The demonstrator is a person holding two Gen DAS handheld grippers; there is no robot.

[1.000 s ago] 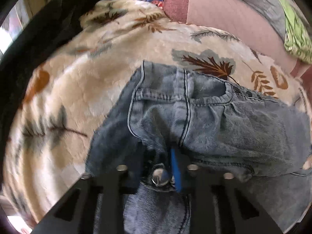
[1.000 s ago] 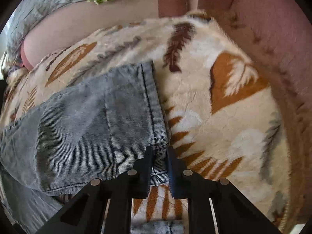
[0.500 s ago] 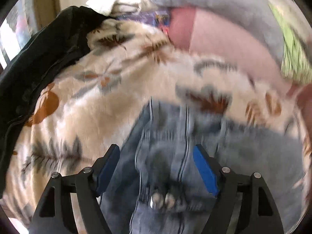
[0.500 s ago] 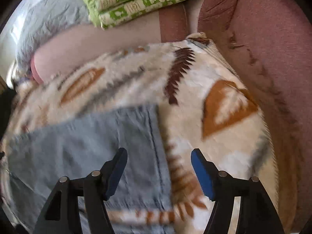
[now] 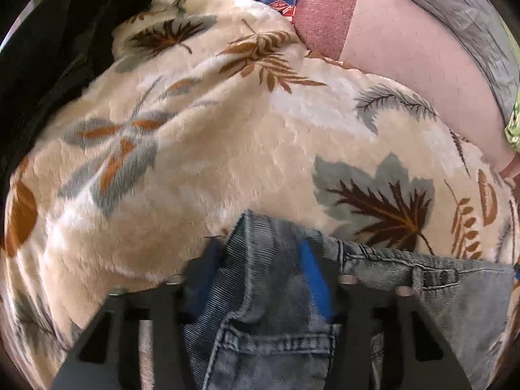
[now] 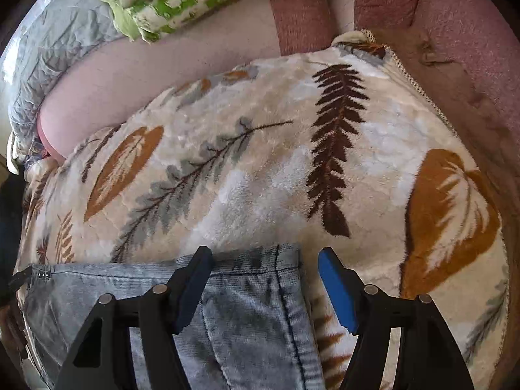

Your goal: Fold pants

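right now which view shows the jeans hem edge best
The right wrist view: the jeans hem and side seam lie flat and unobstructed. The left wrist view shows only bunched denim between its gripper's fingers.

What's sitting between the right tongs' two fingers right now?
In the right wrist view, the jeans' seamed edge and a strip of leaf-print blanket lie between the open right tongs.
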